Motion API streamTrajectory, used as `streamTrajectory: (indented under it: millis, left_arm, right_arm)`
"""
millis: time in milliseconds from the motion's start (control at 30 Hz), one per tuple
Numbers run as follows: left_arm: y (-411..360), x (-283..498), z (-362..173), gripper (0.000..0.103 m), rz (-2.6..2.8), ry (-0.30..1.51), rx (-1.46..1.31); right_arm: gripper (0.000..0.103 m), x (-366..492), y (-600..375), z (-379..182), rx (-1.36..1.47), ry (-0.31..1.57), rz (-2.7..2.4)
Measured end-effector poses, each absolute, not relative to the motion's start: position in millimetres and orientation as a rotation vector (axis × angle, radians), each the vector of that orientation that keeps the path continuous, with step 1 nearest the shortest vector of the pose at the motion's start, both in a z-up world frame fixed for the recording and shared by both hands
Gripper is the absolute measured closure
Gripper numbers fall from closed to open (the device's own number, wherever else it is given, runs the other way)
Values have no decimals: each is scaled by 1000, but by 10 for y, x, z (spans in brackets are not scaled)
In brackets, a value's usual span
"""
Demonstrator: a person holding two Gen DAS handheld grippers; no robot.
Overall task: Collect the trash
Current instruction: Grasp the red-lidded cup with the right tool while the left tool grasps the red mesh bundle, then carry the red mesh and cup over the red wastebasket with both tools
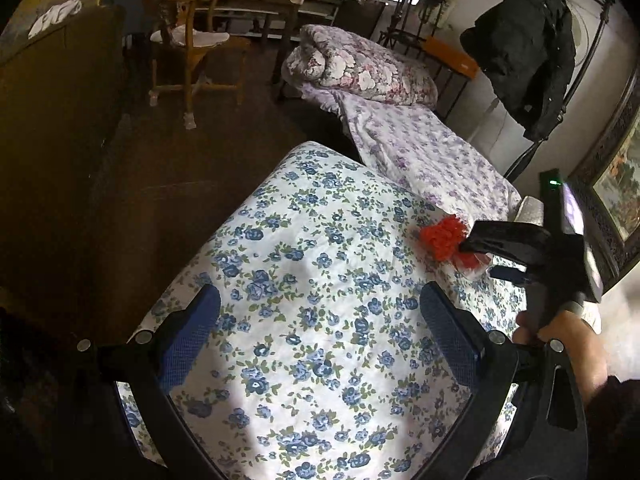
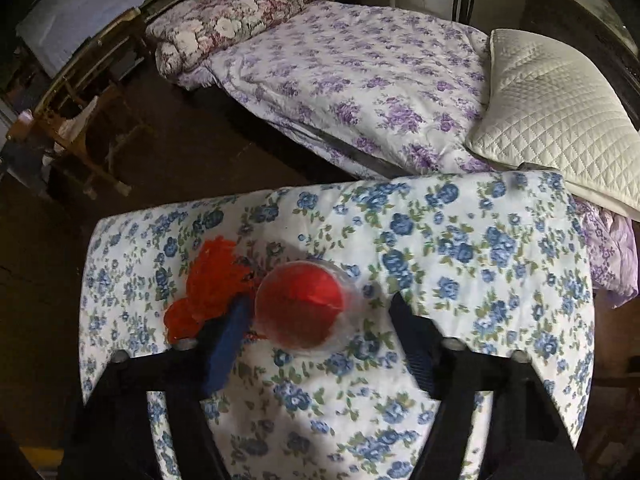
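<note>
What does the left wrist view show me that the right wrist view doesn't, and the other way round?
Only the left wrist view shows the right gripper from outside, reaching the red trash, the hand holding it, a black jacket and a framed picture. Only the right wrist view shows the clear plastic cup with red inside sitting between its open fingers, and the white quilted pillow. Both show the red yarn clump on the blue floral cloth, the purple floral bedspread and rolled quilt.

Cup on the table, yarn just left
</note>
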State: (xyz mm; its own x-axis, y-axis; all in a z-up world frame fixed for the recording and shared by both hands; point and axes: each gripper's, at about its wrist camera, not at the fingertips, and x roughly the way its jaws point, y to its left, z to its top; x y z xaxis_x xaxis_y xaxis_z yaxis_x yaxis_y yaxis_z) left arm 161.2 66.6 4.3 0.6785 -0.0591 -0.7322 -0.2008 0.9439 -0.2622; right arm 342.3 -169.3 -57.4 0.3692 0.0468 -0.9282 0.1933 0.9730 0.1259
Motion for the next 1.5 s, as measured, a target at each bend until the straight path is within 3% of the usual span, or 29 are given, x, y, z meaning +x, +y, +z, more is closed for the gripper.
streamTrajectory:
  millis: [200,400,533,833,867,900,933,1167,1500]
  left_arm:
    - [569,1672,-15,7,95,824,-256]
    - [171,2162,-38,7,-8,809,-70]
    - [-168,2674,-71,7,-153,828,-93]
    - [-675,3156,-429,7,-188,868,52]
    - [-695,3175,-474,16,-199,871,45]
    - [-713,3187,-512,49,-215,878,46]
    - [-748,3232,-602,62,-225,923,62]
    - [-690,3071,-570,72,-183,867,80]
    - [-452,2046,74,73,-149,771,107]
  right_arm:
    - [45,3177,-1684,-498,198,1133,-91]
    - [46,2070,-1864,-320,216,1113,-31]
    - [46,1487,-1999,-370,289,1124,-1]
    - [46,1266,-2094,-498,348,1115,11]
    - [46,1267,-2081,-498,347,1113,17]
    - [46,1277,-2070,-503,347,1113,24]
    - [46,1293,-2062,-506,346,1112,29]
    - [46,1294,-2036,-445,337,1090,26]
    - [46,1026,-1961,-247,332,1023,5]
